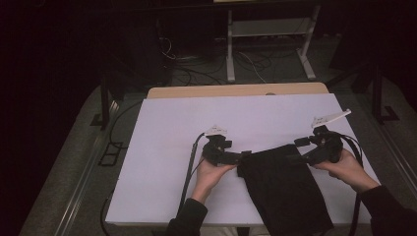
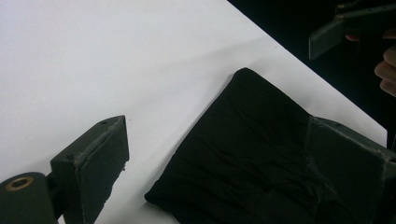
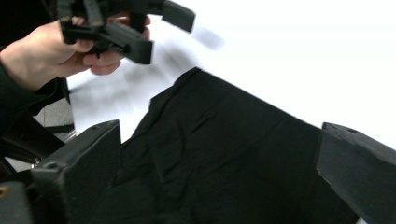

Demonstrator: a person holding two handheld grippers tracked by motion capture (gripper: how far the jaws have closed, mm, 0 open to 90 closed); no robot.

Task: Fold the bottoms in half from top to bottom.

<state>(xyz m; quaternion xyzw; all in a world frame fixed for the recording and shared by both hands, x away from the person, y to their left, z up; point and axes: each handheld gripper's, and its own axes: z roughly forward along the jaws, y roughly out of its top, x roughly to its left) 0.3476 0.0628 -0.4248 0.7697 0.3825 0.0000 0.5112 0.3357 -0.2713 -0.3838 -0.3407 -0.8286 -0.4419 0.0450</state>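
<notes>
A black folded cloth (image 1: 282, 189) lies on the white table top (image 1: 172, 147) near the front edge, right of the middle. My left gripper (image 1: 243, 156) rests at the cloth's upper left corner. In the left gripper view its jaws stand wide apart, one over bare table and the other over the cloth (image 2: 247, 154), and nothing is pinched. My right gripper (image 1: 298, 151) hangs just above the cloth's upper right corner. In the right gripper view its jaws are spread wide over the cloth (image 3: 219, 140) and hold nothing. The left gripper (image 3: 161, 30) appears there too, open in a hand.
Bare white table surface stretches to the left and behind the cloth. A wooden strip (image 1: 236, 91) marks the table's far edge. Beyond it, on the dark floor, are cables (image 1: 196, 73) and a white metal frame (image 1: 268, 44). Each gripper trails a black cable toward the front edge.
</notes>
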